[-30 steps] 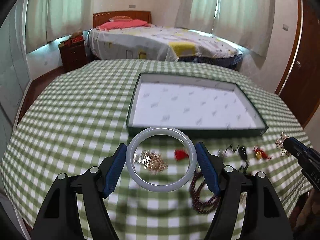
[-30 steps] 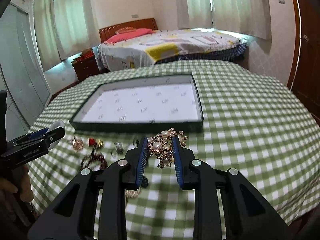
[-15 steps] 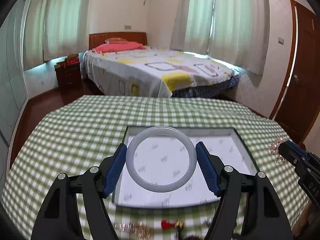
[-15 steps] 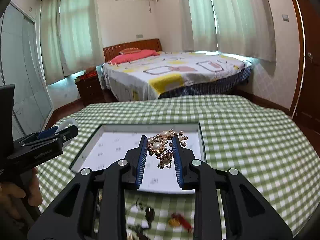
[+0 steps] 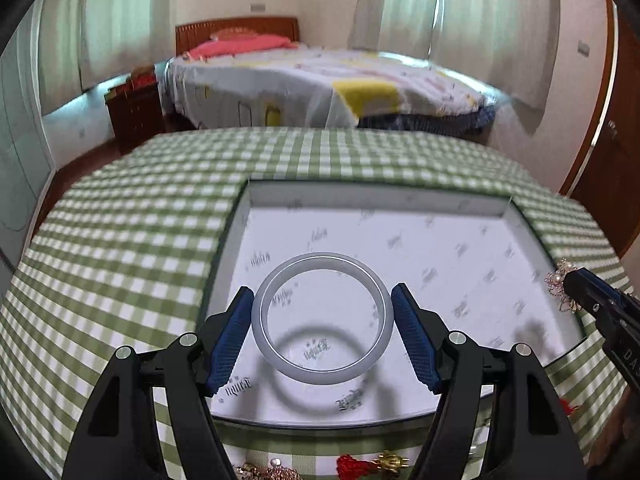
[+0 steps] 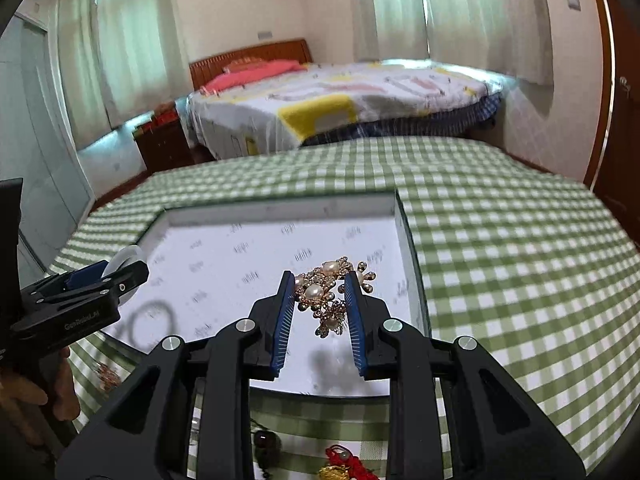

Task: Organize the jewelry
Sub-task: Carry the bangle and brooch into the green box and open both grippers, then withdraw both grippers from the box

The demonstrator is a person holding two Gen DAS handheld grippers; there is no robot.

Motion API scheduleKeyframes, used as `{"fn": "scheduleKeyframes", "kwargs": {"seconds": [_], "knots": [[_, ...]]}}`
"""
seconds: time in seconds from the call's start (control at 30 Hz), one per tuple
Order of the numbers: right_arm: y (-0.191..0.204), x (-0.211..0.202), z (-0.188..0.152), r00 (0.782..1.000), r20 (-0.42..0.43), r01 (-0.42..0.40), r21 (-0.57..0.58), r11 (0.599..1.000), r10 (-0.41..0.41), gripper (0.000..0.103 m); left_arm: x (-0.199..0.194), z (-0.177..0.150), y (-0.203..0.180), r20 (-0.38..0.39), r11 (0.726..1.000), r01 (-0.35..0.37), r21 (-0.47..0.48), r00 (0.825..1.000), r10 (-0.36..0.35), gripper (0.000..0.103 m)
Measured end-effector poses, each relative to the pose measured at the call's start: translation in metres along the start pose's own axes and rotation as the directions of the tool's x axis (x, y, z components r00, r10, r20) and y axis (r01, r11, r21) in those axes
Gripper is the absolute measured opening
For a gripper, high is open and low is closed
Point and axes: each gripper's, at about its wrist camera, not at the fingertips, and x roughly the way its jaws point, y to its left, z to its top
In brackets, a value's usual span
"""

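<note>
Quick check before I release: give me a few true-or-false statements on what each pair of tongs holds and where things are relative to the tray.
1. The left tongs grip a pale bangle across its width. True.
2. The right tongs are empty. False: they are closed on a gold and pearl brooch.
3. Both held pieces hang over the tray. True.
4. The bangle already lies on the tray floor. False: its shadow falls apart from it, so it is above the floor.
5. All the jewelry is in the tray. False: a red tassel charm lies on the checked cloth in front of it.
</note>
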Motion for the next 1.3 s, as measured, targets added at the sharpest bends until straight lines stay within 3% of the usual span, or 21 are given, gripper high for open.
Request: {"fn": "scheduleKeyframes", "kwargs": {"seconds": [0.37, 0.57, 0.7, 0.73, 1.0, 1.3], "knots": [[-0.008, 0.034, -0.016, 0.993, -0.115, 0.011, 0.026, 1.0, -0.008, 0.025, 0.027, -0.016, -0.001, -0.089, 1.0, -0.013, 0.007, 0.996, 0.014, 0.069], [-0.007, 0.035, -0.018, 0.993, -0.114, 0.015, 0.017, 1.0, -0.013, 0.027, 0.029, -0.016, -0.003, -0.089, 0.999, -0.033, 0.021, 0.995, 0.035, 0.069], [-0.009, 0.034, -0.017, 0.994, -0.11, 0.006, 0.031, 1.0, -0.003, 0.032, 0.029, -0.017, -0.005, -0.082, 1.0, -0.024, 0.019, 0.996, 0.026, 0.076], [-0.01, 0.032, -0.017, 0.994, -0.108, 0.003, 0.036, 0.999, 0.001, 0.036, 0.029, -0.017, -0.006, -0.081, 1.0, -0.025, 0.019, 0.996, 0.026, 0.076], [-0.01, 0.007, -0.021, 0.996, -0.085, -0.008, 0.033, 0.999, 0.011, 0.037, 0.02, -0.02, -0.006, -0.071, 0.999, -0.023, 0.025, 0.997, 0.025, 0.076], [-0.006, -0.034, -0.036, 0.998, -0.065, -0.022, 0.024, 0.999, 0.024, 0.037, -0.019, -0.029, -0.006, -0.021, 0.999, -0.014, 0.035, 1.0, 0.015, 0.076]]}}
